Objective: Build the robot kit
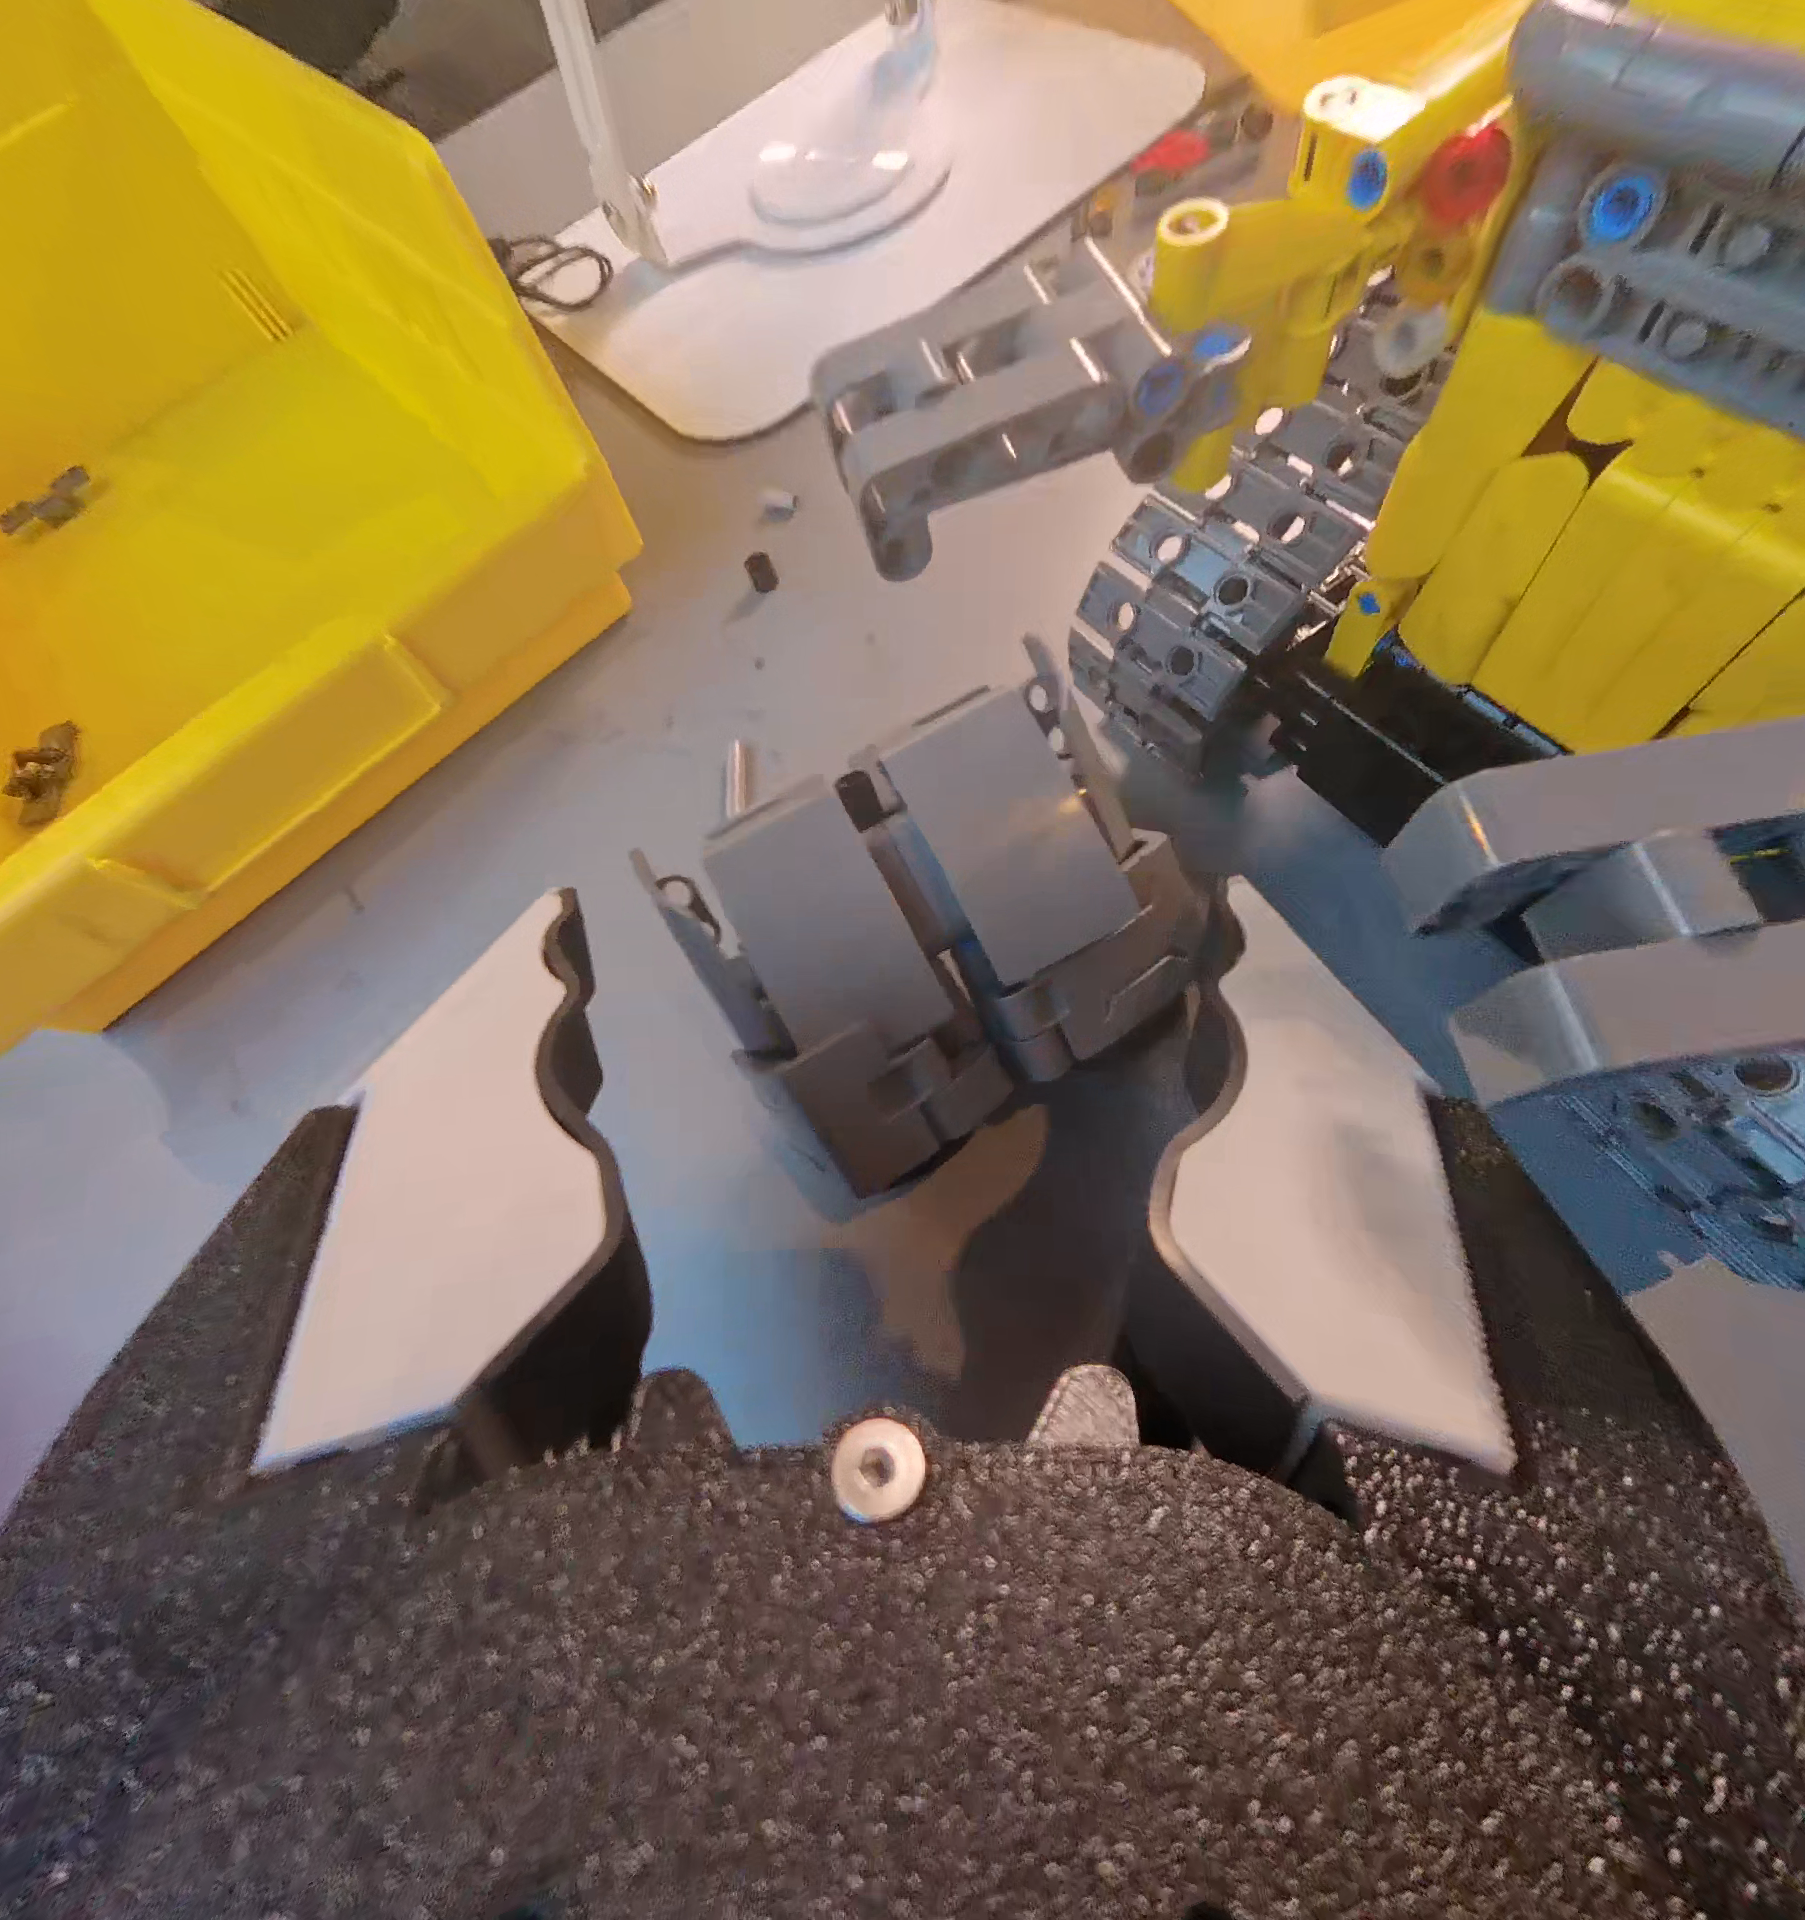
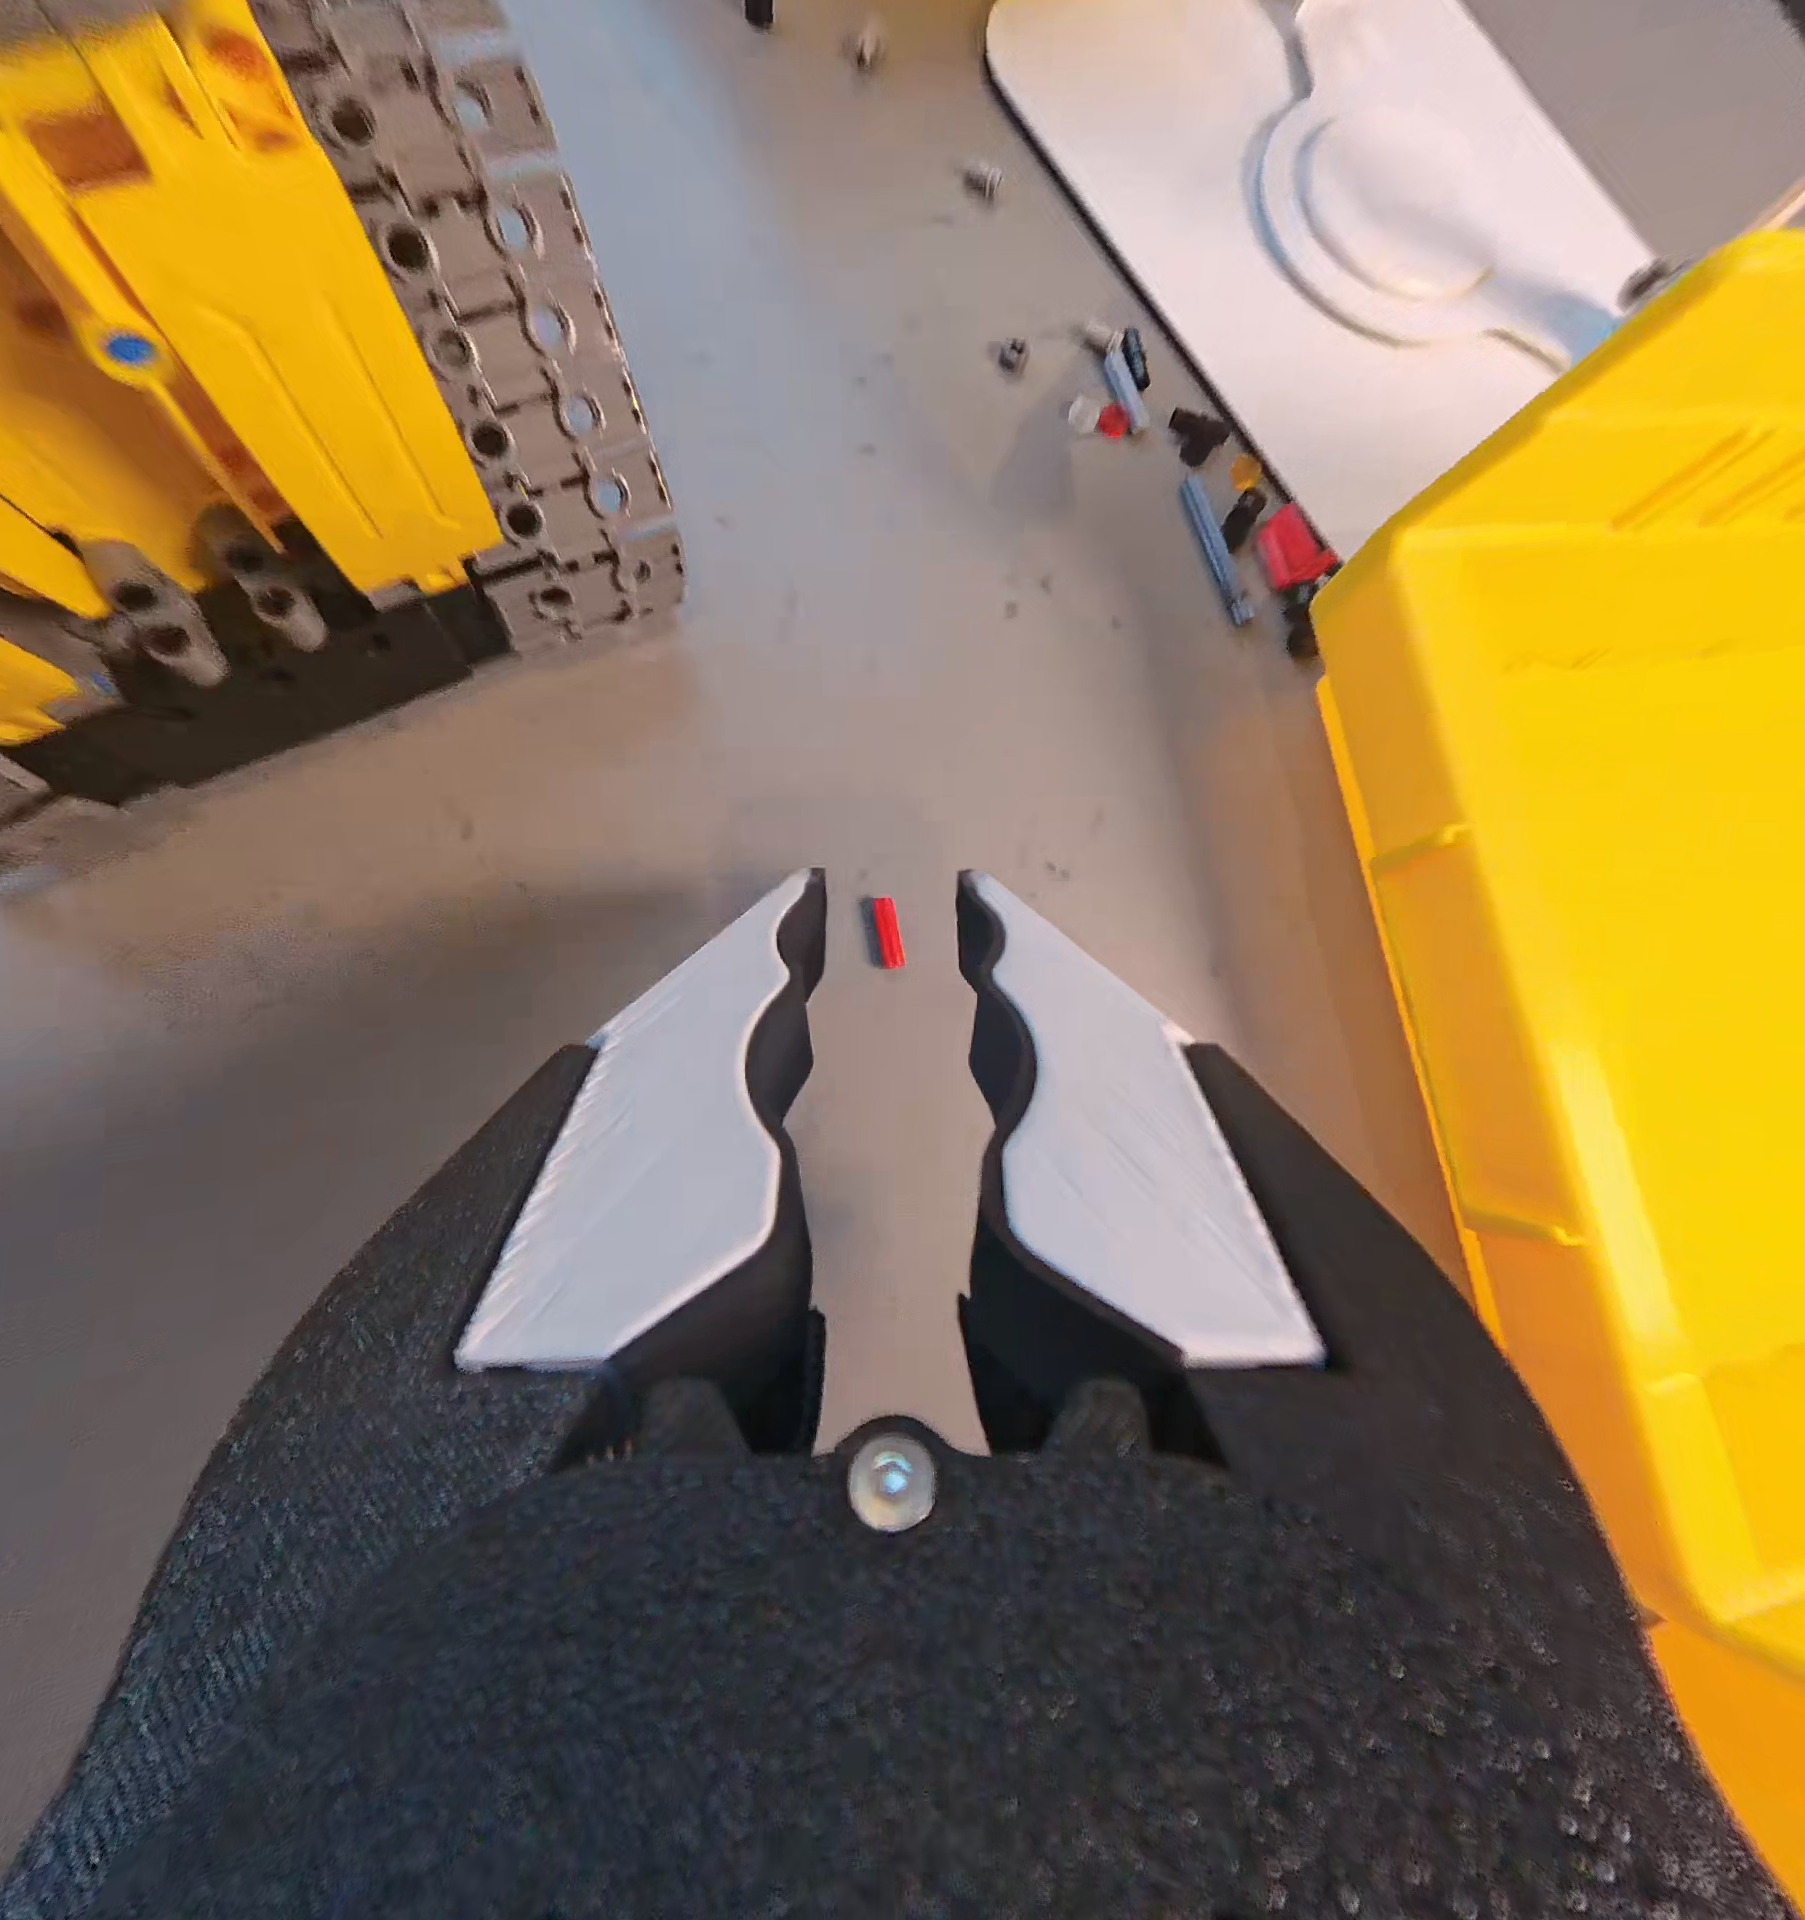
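- With its two white-faced fingers spread wide, the left tool (image 1: 893, 925) brackets a grey brick-built assembly of smooth panels and hinge links (image 1: 929, 956); the right finger looks to be touching the assembly's side, the left finger stands apart from it, so it is released, not clamping.
- That grey assembly sits tilted on the grey tabletop (image 1: 669, 665), just beside the grey holed track links (image 1: 1189, 613) of a large yellow and grey brick-built vehicle model (image 1: 1563, 499). It looks detached from the model, though blur hides any join.
- A grey jointed beam arm (image 1: 981, 416) sticks out from the model above the tabletop, hanging free, likely held only by its yellow pinned joint.
- Left of the tool, a yellow plastic storage bin (image 1: 254, 468) lies open toward it, with a few small dark parts inside, handy as a parts store.
- Farther off, a white flat stand base (image 1: 877, 208) rests on the tabletop.
- Right tool (image 2: 891, 925): fingers parted with a narrow gap, nothing gripped, hovering low over a small red ridged brick piece (image 2: 885, 932) that lies on the tabletop between the fingertips, touching neither as far as I can tell.
- Beyond it, loose small red, black and grey pieces (image 2: 1220, 488) lie scattered along the stand base edge, beside the bin.
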Demonstrator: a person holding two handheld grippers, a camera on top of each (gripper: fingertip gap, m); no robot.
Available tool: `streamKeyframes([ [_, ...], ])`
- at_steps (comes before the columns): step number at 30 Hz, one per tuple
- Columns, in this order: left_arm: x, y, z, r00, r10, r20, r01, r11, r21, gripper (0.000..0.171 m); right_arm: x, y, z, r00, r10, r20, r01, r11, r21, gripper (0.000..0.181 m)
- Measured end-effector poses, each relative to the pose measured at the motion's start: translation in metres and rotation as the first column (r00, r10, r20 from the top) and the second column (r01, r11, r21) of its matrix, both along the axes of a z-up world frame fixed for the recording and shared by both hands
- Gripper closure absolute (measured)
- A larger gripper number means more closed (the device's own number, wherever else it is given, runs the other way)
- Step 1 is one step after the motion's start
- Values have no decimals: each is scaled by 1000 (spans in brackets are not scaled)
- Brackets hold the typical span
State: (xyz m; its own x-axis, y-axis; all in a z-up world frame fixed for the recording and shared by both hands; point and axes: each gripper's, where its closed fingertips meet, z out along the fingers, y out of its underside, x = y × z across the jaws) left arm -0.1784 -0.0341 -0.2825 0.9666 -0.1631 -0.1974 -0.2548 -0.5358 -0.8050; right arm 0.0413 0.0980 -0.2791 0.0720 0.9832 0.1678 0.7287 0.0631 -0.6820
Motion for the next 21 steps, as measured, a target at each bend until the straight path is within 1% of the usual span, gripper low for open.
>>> streamKeyframes([
  [2,-1,0,-6,1000,-1,-10,1,999,-33,66,-4,-7,23,996,0,-91,-1,1000,-13,153],
  [4,-1,-3,-8,1000,-27,12,28,998,-63,73,-9,-23,47,982,24,-187,-30,999,-28,152],
  [5,-1,-4,-8,998,-52,28,54,996,-67,76,-12,-36,61,969,49,-242,-60,998,-36,150],
  [7,-6,-9,-7,995,-75,71,81,994,-74,77,-18,-67,88,935,117,-336,-142,989,-51,141],
  [9,-12,-12,-3,988,-86,128,95,993,-71,78,-22,-102,110,896,209,-392,-244,969,-41,130],
  [10,-14,-14,0,983,-89,160,101,993,-65,79,-25,-118,117,880,252,-403,-286,958,-25,127],
  [11,-16,-15,4,977,-96,191,108,993,-54,79,-30,-132,120,869,291,-400,-320,948,-6,125],
  [13,-21,-16,18,963,-99,249,107,994,-16,80,-42,-153,109,871,353,-342,-360,932,43,124],
  [14,-25,-16,27,955,-99,278,101,995,9,80,-48,-154,98,883,369,-288,-357,929,96,124],
  [15,-29,-18,37,946,-101,309,94,995,36,80,-52,-148,89,897,374,-237,-339,924,176,127],
  [16,-32,-19,48,934,-106,341,89,994,66,80,-55,-141,81,905,378,-193,-326,910,254,135],
  [17,-35,-21,60,921,-120,371,90,991,97,80,-56,-141,75,894,417,-164,-359,886,294,142],
  [18,-35,-24,73,904,-146,401,103,986,129,80,-55,-146,74,873,459,-168,-397,866,306,149],
  [19,-33,-27,86,886,-180,428,121,979,161,80,-53,-145,74,861,480,-168,-414,854,316,149],
  [21,-24,-33,113,840,-272,470,188,958,218,80,-48,-141,74,843,510,-171,-453,845,286,150],
])
